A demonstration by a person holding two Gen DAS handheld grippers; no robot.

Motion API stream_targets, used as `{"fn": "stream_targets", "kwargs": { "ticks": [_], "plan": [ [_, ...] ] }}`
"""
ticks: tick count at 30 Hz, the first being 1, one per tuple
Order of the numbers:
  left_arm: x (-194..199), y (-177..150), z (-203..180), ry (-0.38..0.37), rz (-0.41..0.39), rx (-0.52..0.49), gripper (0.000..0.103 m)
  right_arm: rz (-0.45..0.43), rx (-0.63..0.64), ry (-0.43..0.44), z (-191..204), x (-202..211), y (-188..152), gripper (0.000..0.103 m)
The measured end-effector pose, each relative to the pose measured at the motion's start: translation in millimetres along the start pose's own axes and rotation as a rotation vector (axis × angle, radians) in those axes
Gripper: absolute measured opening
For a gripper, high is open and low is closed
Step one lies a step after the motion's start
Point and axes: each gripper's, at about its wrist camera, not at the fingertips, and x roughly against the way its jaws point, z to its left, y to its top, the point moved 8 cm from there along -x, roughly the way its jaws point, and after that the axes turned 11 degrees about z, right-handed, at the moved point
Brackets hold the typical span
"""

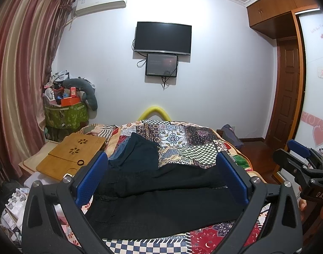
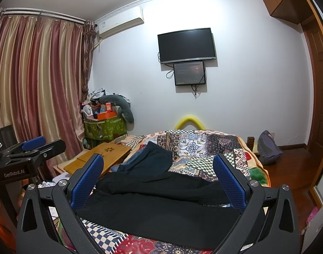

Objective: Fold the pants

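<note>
The left gripper (image 1: 161, 182) is hanging over the near edge of the bed (image 1: 182, 144), its blue fingers (image 1: 88, 182) spread wide apart and holding nothing. The right gripper (image 2: 159, 184) is floating beside it, fingers (image 2: 230, 185) wide apart too — also holding nothing. Just in front of both, the black pants (image 1: 161, 203) are lying flat on the quilt, touching neither. The pants are running sideways, left to right — the waist end looks to be nearer the left gripper and the leg ends nearer the right one. A darker garment (image 2: 150, 158) is lying just behind them. Each gripper probably needs to reach down for its own end.
</note>
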Motion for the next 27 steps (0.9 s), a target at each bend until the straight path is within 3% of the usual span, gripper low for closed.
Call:
{"fn": "stream_targets", "kwargs": {
  "ticks": [21,27],
  "plan": [
    [-1.1,-1.5,1.5,0.000,0.003,0.001,0.103,0.011,-0.005,0.001,0.3,-4.6,-4.9,0.103],
    [-22.6,-4.4,4.7,0.013,0.031,-0.005,0.103,0.029,-0.001,0.008,-0.4,-18.4,-8.1,0.103]
  ]
}}
